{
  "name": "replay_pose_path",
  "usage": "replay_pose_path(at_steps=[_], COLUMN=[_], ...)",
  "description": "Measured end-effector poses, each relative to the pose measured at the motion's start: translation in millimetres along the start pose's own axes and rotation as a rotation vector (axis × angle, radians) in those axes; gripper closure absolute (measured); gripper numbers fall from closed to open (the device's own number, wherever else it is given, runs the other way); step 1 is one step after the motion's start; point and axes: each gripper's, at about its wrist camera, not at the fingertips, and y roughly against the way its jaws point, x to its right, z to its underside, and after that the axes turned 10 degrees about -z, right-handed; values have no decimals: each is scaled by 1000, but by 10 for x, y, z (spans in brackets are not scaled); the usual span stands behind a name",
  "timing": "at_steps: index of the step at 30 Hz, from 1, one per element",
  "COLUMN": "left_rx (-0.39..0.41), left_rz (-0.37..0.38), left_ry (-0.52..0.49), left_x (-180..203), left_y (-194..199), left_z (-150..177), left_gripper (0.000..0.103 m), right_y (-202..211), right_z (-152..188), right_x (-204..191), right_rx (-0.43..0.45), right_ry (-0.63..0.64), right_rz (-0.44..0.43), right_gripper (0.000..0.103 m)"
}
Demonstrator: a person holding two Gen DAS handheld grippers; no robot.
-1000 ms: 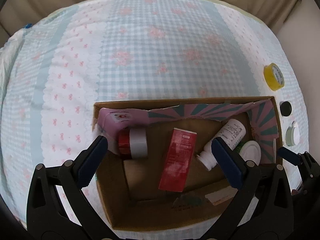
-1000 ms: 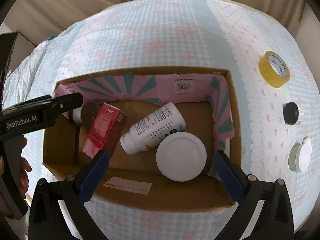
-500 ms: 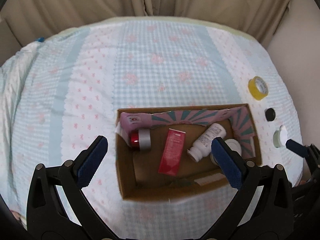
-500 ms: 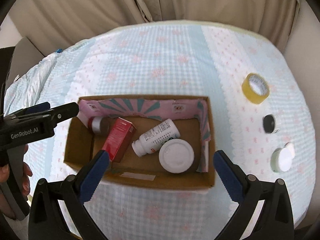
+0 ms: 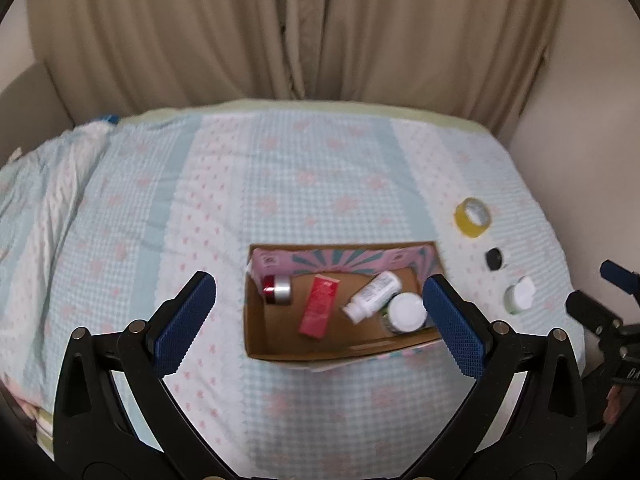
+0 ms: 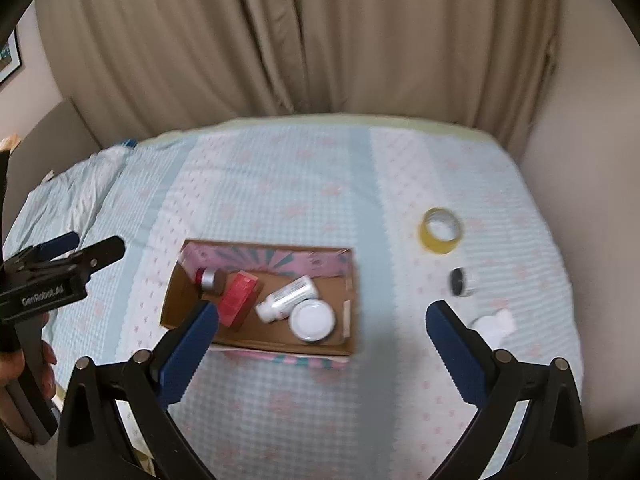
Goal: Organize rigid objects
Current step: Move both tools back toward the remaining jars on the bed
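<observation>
The bed [image 5: 320, 184] is covered by a pale blue gingham sheet [image 6: 280, 184] with pink flower motifs and white scalloped bands; the sheet is rumpled at the far left corner. An open cardboard box [image 5: 256, 344] with a pink-and-teal printed lining rests directly on the sheet near the front edge. To the right of the box, apart from it and from one another, lie a yellow tape roll [image 5: 473, 217], a small black-capped jar [image 5: 493, 259] and a pale green jar [image 5: 518, 300] with a white lid.
</observation>
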Motion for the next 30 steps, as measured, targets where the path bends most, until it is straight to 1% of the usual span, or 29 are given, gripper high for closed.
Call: replay_pose_path(at_steps=[3,6,8,13,16,18,19,21,25,27,28,30], left_rx=[29,61,83,119,129,109,101,75,19,-23,-35,-84], left_rz=[24,87,106,156,156,158,164,179,166,162,160,151], left_ry=[-20,-46,-67,-113,-136,-137,-136,-136,-146,-152,-155,-176], left_x=[169,395,559,1183,1594,1884,1976,2290,2850,3169,3242,3535], left_y=[138,239,299,439,465,427,417,365,197,45,-12,-216], left_z=[-87,-176,-221,-318,-341,-338,-345,-343,-335,-336,-331,-326], left_gripper=[0,0,0,0,0,0,0,0,0,0,0,0], right_y=[259,489,617,862,959,982,982,962,853,747,685,556], right_z=[-7,9,41,171,265,326,358,425,543,599,623,672], right_x=[128,279,406,878,1180,1392,1505,1755,2201,2428,2527,2677], right_rx=[40,74,90,100,119,118,110,86,48,17,0,-35], right_ry=[-14,-39,-65,-111,-124,-127,-127,-136,-140,-135,-134,-134], right_rz=[40,89,116,165,173,180,182,184,179,151,137,116], right_gripper=[0,0,0,0,0,0,0,0,0,0,0,0])
